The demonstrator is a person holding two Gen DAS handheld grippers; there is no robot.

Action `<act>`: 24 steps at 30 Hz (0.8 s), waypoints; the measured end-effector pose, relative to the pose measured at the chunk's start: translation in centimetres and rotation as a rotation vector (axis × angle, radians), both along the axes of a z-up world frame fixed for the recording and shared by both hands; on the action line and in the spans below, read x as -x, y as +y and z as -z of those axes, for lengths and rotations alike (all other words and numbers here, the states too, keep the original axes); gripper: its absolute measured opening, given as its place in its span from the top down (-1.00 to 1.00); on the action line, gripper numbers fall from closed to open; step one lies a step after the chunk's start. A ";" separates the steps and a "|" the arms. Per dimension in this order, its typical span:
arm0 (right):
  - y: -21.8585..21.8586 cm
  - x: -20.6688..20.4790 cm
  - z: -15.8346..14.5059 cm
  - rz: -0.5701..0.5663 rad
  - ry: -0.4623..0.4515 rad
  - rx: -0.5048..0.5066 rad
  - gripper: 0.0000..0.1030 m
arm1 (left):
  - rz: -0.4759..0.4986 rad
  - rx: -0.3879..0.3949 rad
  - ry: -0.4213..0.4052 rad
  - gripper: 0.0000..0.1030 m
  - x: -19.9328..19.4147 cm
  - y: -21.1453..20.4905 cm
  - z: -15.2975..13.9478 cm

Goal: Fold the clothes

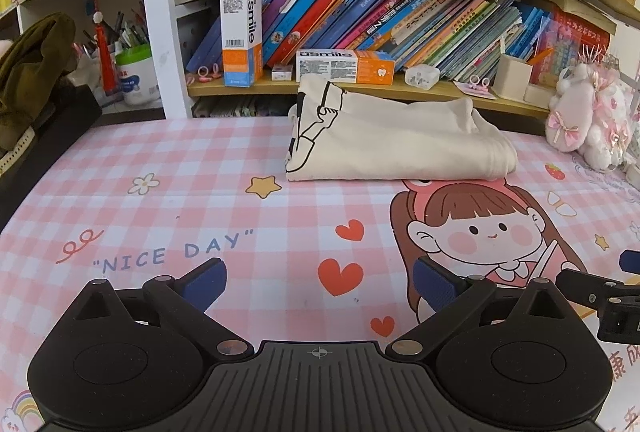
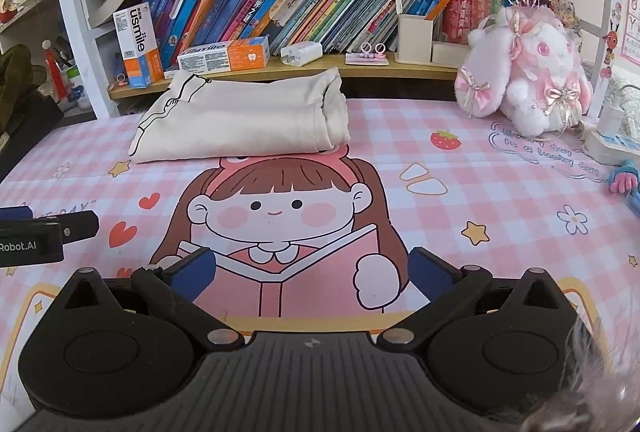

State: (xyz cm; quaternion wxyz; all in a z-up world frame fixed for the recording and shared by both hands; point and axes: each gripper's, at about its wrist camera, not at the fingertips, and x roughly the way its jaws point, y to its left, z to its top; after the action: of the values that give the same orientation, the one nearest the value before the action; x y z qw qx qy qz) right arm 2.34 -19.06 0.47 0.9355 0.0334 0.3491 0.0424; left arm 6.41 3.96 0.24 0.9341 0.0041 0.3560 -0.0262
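A cup (image 1: 134, 72) holds pens. Folded shirt (image 1: 396, 140) lies on the worktop (image 1: 200, 184). Left gripper (image 1: 320, 286) and right gripper (image 2: 312, 274) fingers spread wide, empty, touching nothing.

Your left gripper (image 1: 320, 282) and right gripper (image 2: 312, 272): black linkages, blue ribbed pads (image 1: 204, 282), silver pivot screws, ridged base.

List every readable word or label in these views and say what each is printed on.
"NICE DAY": pink checked desk mat.
"usmile": upright toothpaste box on the shelf.
"usmile": toothpaste box lying flat beside it.
"Robot.AI": side of the left gripper, seen from the right wrist.
Cursive line on the mat near the plush rabbit: too blurred to read.
Book spines: too small to read.
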 end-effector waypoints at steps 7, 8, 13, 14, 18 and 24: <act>0.1 -0.1 0.1 -0.002 0.004 0.002 -1.00 | -0.002 0.005 0.009 -0.96 -0.2 0.1 0.2; 0.1 -0.1 0.1 -0.002 0.004 0.002 -1.00 | -0.002 0.005 0.011 -0.96 -0.1 0.1 0.2; 0.1 -0.2 0.3 0.001 0.007 0.002 -1.00 | 0.001 0.009 0.018 -0.96 -0.2 0.1 0.3; 0.2 -0.2 0.3 0.001 0.007 0.002 -1.00 | 0.002 0.010 0.020 -0.96 -0.2 0.1 0.3; 0.2 -0.2 0.3 0.001 0.009 0.003 -1.00 | 0.005 0.015 0.021 -0.95 -0.2 0.2 0.3; 0.2 -0.3 0.5 -0.001 0.014 0.003 -1.00 | 0.005 0.015 0.025 -0.95 -0.3 0.1 0.4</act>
State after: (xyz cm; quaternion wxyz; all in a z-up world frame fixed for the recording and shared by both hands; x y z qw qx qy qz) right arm 2.68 -18.89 0.01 0.9331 0.0323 0.3558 0.0420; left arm 6.66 4.09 -0.17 0.9296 -0.0021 0.3673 -0.0312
